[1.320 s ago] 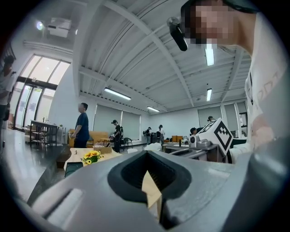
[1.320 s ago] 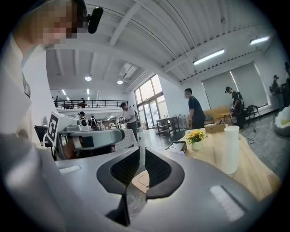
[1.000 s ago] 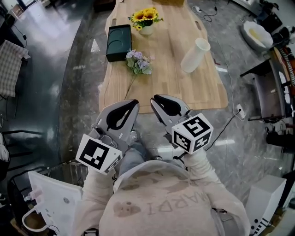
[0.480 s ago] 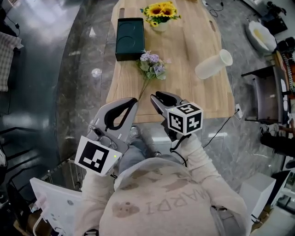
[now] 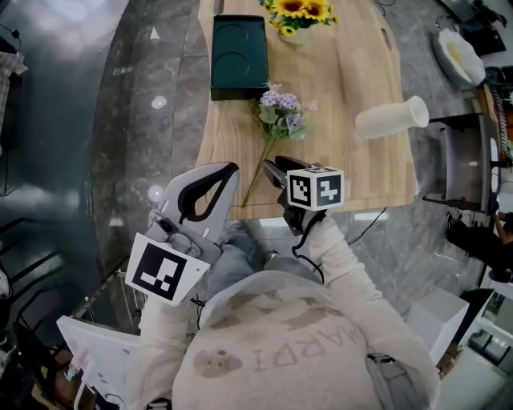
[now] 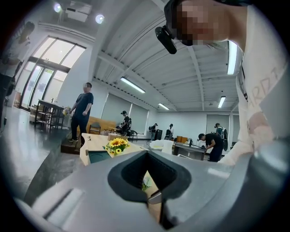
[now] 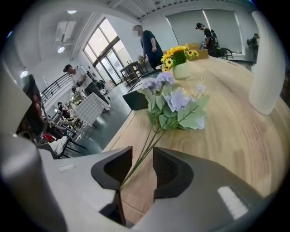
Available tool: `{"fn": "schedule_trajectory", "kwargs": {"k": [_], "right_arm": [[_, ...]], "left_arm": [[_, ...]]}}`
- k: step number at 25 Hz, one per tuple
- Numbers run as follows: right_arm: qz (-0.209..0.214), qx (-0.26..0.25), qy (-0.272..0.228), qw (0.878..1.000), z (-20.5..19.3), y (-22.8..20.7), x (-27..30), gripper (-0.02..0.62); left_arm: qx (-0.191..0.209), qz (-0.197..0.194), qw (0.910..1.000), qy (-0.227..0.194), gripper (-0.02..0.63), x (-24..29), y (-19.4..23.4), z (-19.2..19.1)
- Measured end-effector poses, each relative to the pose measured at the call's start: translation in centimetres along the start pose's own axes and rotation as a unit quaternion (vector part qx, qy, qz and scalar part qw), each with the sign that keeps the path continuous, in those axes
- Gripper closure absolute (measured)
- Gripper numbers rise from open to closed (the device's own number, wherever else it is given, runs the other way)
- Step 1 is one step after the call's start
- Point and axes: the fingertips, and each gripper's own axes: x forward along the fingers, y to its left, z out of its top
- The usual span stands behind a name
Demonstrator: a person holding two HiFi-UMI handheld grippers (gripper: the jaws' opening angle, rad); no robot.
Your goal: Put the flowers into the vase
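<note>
Here, the right gripper's jaws stand apart, and the thin green stem of the flowers runs through the gap between them, not pinched. The purple blossoms lie further out on the wooden table, with the stem end reaching back toward the near edge. The left gripper has its jaw tips together with nothing caught in them; it hangs off the table's near edge, just beside the right one. The white vase sits to the right of the flowers, well apart from them. Beyond the blossoms are a dark green tray and a pot of sunflowers.
</note>
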Motion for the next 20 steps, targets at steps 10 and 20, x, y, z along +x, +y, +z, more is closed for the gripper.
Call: {"fn": "schedule_trajectory", "kwargs": {"k": [10, 20], "right_arm": [[-0.013, 0.065, 0.047, 0.997, -0.2, -1.3, 4.2, 0.435], [-0.008, 0.13, 0.014, 0.991, 0.7, -1.3, 3.7, 0.549]], "left_arm": [[-0.028, 0.016, 0.9995, 0.006, 0.606, 0.2, 3.4, -1.5], [-0.033, 0.017, 0.9993, 0.005, 0.606, -0.1, 4.0, -1.7]]}}
